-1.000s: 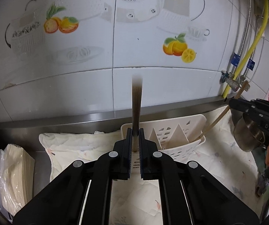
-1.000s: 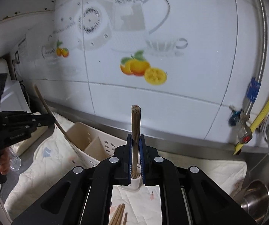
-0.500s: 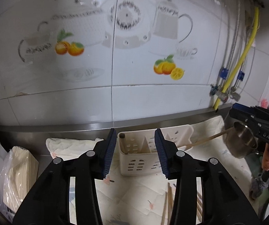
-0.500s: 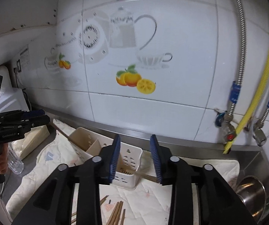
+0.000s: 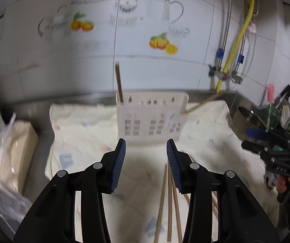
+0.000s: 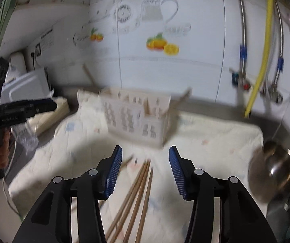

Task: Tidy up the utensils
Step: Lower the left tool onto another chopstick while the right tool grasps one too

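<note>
Blue ribbed pads line the left gripper [image 5: 146, 147] in the left wrist view; its jaws are seen apart, with nothing between them. At 12 o'clock from it a white caddy [image 5: 151, 119] stands on a pale cloth [image 5: 80, 133] spread over the counter [image 5: 43, 139]. One chopstick [image 5: 118, 83] stands nearly upright in the caddy's left end, and a second stick [image 5: 203, 101] leans out of the right end toward 2 o'clock. Loose chopsticks [image 5: 169, 198] lie on the cloth at 5 o'clock from the gripper. The right gripper [image 5: 254, 139] is seen at 3 o'clock, carried by a hand [image 5: 286, 184]. A steel pot [image 5: 246, 121] sits behind it.

In the right wrist view the right gripper [image 6: 145, 151] has its jaws opening, nothing clamped; a bundle of chopsticks [image 6: 138, 194] lies on the cloth [image 6: 205, 141] below, at 6 o'clock. The caddy [image 6: 136, 115] stands at 12 o'clock, a stick leaning out at each end. The left gripper [image 6: 43, 105] is seen at 9 o'clock, and the pot [image 6: 274, 172] at 3 o'clock.
</note>
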Demonstrator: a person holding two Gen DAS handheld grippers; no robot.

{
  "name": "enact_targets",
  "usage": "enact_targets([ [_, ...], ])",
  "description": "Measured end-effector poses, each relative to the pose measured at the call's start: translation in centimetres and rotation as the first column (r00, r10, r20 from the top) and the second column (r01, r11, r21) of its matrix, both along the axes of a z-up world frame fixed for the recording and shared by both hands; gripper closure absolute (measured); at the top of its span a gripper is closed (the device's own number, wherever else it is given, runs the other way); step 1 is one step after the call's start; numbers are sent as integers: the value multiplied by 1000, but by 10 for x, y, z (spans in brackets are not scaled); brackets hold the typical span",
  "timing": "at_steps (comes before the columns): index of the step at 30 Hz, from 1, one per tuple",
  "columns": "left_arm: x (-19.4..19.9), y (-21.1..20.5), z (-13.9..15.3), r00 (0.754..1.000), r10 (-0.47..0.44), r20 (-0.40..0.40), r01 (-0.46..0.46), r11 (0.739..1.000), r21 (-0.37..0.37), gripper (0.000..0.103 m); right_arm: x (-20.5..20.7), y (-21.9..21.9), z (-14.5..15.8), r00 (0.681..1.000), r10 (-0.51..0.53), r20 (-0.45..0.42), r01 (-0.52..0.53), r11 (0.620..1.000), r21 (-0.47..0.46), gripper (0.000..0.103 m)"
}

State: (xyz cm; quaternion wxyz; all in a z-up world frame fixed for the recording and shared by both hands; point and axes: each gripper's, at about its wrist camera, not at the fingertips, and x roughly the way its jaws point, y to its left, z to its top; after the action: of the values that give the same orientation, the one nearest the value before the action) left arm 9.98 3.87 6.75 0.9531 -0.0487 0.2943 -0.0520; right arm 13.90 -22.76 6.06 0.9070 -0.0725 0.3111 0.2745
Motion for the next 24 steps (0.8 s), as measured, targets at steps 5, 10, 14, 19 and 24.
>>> enact_targets([
  [5,-20,1,-28,999,4,-45,-6,999,-44,60,-30,-6,-46,998,-20,-52,17,998,-55,56],
  [10,-37,2,-53,996,20,-84,-23,999,-34,60,-50,-16,-81,992,-58,-113,50,996,-70,59],
  [14,-47,6,-71,992,26,-120,-32,998,-51,60,-55,-19,-104,982,-71,-176,59,996,-70,70],
  [19,-55,10,-83,989,29,-145,-37,998,-56,60,-58,-19,-119,975,-78,-209,64,995,-73,83],
  [24,-62,6,-92,986,6,-165,-14,999,-49,61,-58,-19,-125,971,-89,-220,73,994,-80,88],
])
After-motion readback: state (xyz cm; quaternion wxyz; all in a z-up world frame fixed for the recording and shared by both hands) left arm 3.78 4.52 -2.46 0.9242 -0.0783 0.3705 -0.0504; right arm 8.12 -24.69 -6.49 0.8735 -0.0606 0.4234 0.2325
